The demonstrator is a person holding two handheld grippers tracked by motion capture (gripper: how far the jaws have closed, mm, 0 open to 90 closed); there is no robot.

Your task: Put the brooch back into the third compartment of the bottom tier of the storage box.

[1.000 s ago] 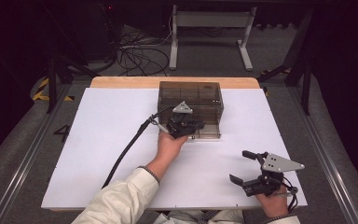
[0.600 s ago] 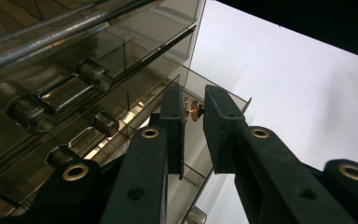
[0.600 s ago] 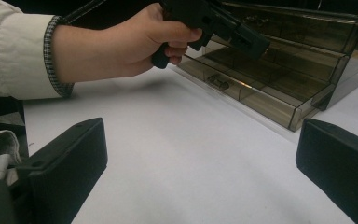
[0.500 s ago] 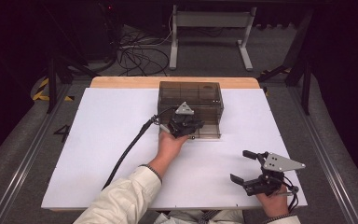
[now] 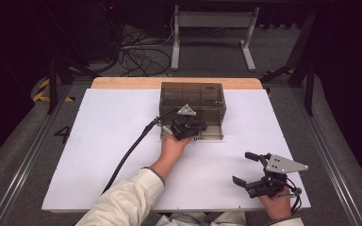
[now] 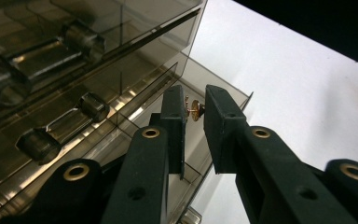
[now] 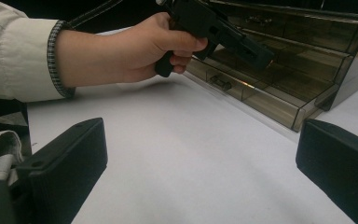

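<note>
Now my left gripper [image 6: 195, 122] sits nearly closed around the drawer knob [image 6: 196, 109] — right gripper [image 5: 257, 172] wide open, empty, well apart.

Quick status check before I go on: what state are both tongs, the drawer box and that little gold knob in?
Left tongs: nearly closed around the knob, contact unclear.
Right tongs: wide open, empty, above the table.
Gold knob: between the left tongs' jaws.
Drawer box: upright on the table.
Bottom drawer: partly pulled out.
</note>
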